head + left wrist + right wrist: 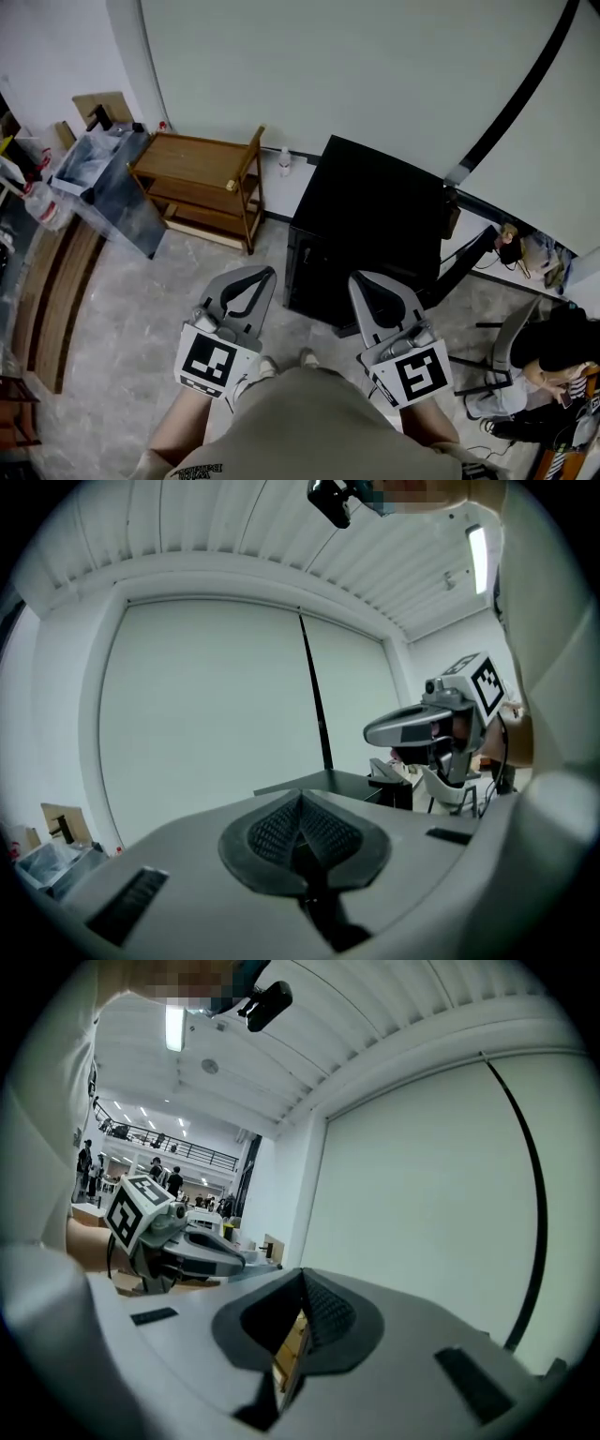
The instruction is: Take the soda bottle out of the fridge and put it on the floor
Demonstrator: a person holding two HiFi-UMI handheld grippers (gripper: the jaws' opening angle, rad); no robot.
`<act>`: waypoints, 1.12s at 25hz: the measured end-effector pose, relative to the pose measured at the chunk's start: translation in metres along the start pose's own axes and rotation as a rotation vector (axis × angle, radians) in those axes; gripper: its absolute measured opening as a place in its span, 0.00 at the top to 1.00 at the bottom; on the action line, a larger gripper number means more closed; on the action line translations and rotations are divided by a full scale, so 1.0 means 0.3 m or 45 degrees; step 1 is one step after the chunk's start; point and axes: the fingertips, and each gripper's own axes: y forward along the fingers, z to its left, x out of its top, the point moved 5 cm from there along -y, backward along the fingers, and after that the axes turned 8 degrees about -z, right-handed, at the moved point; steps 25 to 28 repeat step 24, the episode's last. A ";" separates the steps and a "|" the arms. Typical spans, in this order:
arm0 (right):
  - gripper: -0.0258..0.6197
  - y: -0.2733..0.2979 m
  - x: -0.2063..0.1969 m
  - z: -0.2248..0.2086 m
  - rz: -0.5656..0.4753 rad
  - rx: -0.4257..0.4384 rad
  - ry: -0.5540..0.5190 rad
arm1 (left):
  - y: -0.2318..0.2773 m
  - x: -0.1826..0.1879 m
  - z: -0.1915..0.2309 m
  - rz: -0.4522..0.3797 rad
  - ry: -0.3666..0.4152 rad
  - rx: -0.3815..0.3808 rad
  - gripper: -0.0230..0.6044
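A closed black fridge [366, 225] stands on the floor against the pale wall, straight ahead of me. No soda bottle shows. In the head view my left gripper [265, 273] is held just left of the fridge's near corner, and my right gripper [359, 278] hangs over its front edge. Both point roughly level toward the wall. In the left gripper view the left gripper [300, 803] has its pads pressed together on nothing. The right gripper [302, 1283] is likewise shut and empty in its own view. Each gripper shows in the other's view: the right gripper [441, 724] and the left gripper [178, 1241].
A low wooden shelf cart [202, 183] stands left of the fridge, with a small clear bottle [285, 161] on the floor by the wall between them. A grey panel [112, 187] leans further left, beside wooden planks [56, 300]. A seated person [553, 347] and a chair [506, 366] are at the right.
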 end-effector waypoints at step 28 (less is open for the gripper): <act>0.97 0.139 -0.026 0.053 -0.002 0.118 0.013 | -0.091 -0.007 0.085 0.046 0.018 0.096 0.95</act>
